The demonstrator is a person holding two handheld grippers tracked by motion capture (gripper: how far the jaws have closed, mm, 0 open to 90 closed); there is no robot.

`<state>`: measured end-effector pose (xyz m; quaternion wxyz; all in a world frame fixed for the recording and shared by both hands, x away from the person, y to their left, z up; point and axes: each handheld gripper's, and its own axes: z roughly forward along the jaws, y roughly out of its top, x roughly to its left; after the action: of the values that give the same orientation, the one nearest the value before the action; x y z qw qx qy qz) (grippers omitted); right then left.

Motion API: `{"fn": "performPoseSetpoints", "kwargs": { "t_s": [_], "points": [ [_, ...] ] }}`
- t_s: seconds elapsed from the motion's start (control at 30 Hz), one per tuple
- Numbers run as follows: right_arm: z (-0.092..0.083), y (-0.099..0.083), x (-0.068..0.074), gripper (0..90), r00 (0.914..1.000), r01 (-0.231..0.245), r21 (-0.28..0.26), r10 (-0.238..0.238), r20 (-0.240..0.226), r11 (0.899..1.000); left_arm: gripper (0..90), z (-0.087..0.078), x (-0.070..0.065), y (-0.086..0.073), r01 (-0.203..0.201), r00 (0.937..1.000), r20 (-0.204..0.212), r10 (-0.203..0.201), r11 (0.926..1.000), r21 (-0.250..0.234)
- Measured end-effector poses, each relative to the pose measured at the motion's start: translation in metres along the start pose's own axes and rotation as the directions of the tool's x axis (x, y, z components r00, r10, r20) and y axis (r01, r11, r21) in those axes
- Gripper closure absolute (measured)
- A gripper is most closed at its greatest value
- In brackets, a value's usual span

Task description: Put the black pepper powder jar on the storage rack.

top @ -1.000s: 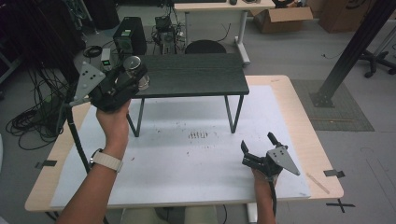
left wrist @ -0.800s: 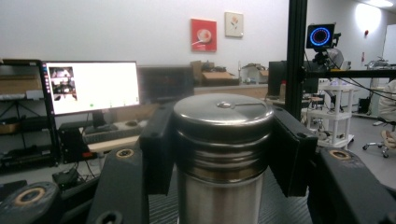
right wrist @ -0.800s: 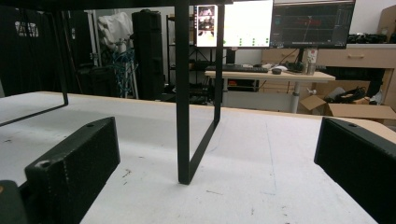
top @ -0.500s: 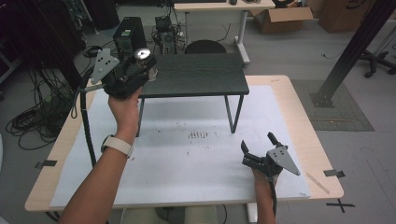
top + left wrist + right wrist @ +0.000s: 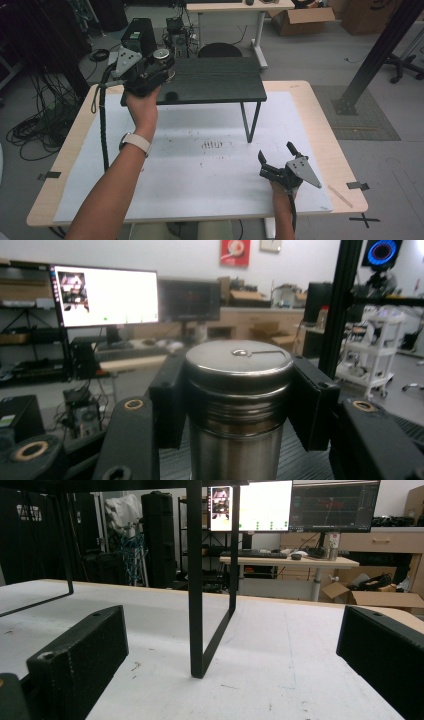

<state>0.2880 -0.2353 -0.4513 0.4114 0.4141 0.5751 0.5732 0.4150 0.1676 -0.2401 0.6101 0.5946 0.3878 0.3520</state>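
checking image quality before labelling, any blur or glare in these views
Left gripper view: steel can fairly sharp, soft sheen on its lid, background room soft, monitor blown out white. Right gripper view: near tongs blurred, table leg crisp. High view: even light, no glare.

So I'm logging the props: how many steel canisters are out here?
1: the steel canister sits clamped in the left hand-held gripper, above the black shelf's left end.
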Motion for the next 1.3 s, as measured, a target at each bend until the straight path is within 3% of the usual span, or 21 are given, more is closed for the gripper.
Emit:
{"fn": "performPoseSetpoints", "kwargs": {
  "t_s": [0.3,0.5,0.7,0.87,0.93,1.3],
  "points": [
    [0.000,0.000,0.000,0.0,1.0000,0.001,-0.001,-0.001,-0.001,1.000,49.1,0.015,-0.002,0.000,-0.018,0.9992,-0.034,0.021,0.9956,0.092],
    [0.000,0.000,0.000,0.0,1.0000,0.000,-0.002,0.000,-0.001,1.000,49.0,0.023,-0.006,0.000,-0.012,0.9993,-0.033,0.017,0.9900,0.140],
    [0.000,0.000,0.000,0.0,1.0000,0.001,-0.004,-0.001,0.000,1.000,49.1,0.030,-0.009,0.000,-0.030,0.9984,-0.042,0.039,0.9815,0.189],
    [0.000,0.000,0.000,0.0,1.0000,0.002,-0.001,-0.002,-0.001,1.000,49.0,0.035,-0.011,0.001,-0.048,0.9976,-0.037,0.059,0.9692,0.242],
    [0.000,0.000,0.000,0.0,1.0000,0.001,-0.002,-0.001,0.000,1.000,49.0,0.036,-0.012,0.000,-0.056,0.9970,-0.038,0.067,0.9672,0.248],
    [0.000,0.000,0.000,0.0,1.0000,0.003,0.001,-0.003,0.000,1.000,46.4,0.037,-0.009,0.000,-0.011,0.9985,-0.049,0.024,0.9663,0.257]
  ]
}}
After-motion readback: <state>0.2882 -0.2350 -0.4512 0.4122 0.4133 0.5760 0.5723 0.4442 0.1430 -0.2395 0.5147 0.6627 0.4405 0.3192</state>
